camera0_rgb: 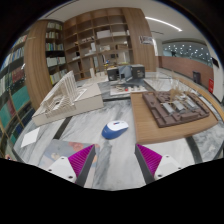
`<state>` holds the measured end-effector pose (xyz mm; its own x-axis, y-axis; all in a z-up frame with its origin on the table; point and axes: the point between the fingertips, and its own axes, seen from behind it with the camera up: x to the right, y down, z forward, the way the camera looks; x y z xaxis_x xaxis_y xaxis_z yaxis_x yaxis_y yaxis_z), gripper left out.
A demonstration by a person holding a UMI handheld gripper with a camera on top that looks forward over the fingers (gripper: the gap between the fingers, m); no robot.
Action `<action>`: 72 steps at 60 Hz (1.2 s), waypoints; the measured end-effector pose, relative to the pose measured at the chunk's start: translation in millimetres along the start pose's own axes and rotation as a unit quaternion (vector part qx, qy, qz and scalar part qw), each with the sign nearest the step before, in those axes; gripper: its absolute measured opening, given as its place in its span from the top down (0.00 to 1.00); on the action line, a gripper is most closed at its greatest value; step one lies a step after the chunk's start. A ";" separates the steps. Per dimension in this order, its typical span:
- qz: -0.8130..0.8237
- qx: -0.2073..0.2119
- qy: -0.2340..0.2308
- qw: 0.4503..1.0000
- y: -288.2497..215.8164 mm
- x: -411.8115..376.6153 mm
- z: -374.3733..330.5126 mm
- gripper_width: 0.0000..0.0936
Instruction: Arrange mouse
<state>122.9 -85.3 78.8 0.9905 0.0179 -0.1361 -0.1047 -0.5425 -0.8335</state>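
Observation:
A blue and white mouse point(115, 128) lies on the grey marble-patterned table point(110, 160), just ahead of my fingers and roughly centred between them. My gripper point(113, 160) is open and empty, with its two magenta pads point(80, 158) spread wide on either side. The mouse is apart from both fingers, beyond their tips.
A white architectural model point(75, 98) stands beyond the mouse to the left. A brown wooden model on a board point(175, 105) stands to the right. A sheet of paper point(30, 135) lies at the left. Bookshelves point(95, 40) line the back wall.

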 end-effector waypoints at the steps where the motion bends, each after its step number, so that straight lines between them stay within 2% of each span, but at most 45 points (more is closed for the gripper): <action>1: -0.002 -0.001 -0.004 1.000 -0.6 -5.6 12.7 0.13; 3: -0.003 -0.003 -0.012 1.000 -2.2 -25.3 64.0 0.13; 14: 0.002 -0.048 -0.001 0.999 11.1 -33.3 141.5 0.13; 34: -0.051 -0.038 0.052 0.997 -37.5 -48.8 242.2 0.13; 39: -0.031 -0.024 0.069 0.997 -46.8 -49.5 256.6 0.20; 41: -0.027 -0.021 0.079 0.996 -48.1 -47.7 257.8 0.24; 43: -0.023 -0.021 0.083 0.996 -48.1 -47.3 258.7 0.42; 45: -0.019 -0.023 0.085 0.996 -48.3 -46.3 259.0 0.43; 49: -0.005 -0.040 0.086 0.996 -48.1 -45.9 256.1 0.54; 52: 0.017 -0.046 0.074 0.996 -50.9 -54.3 244.9 0.58; 57: 0.021 0.003 0.062 0.998 -81.9 -77.7 216.2 0.58; 62: 0.016 0.035 0.046 0.998 -74.1 -117.9 154.3 0.59; 67: 0.008 0.024 0.039 0.999 -35.8 -152.1 116.9 0.59; 72: -0.018 -0.007 0.032 0.999 17.5 -172.6 102.1 0.59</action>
<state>-59.0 -12.2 33.0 0.9974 -0.0167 -0.0707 -0.0681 -0.5547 -0.8293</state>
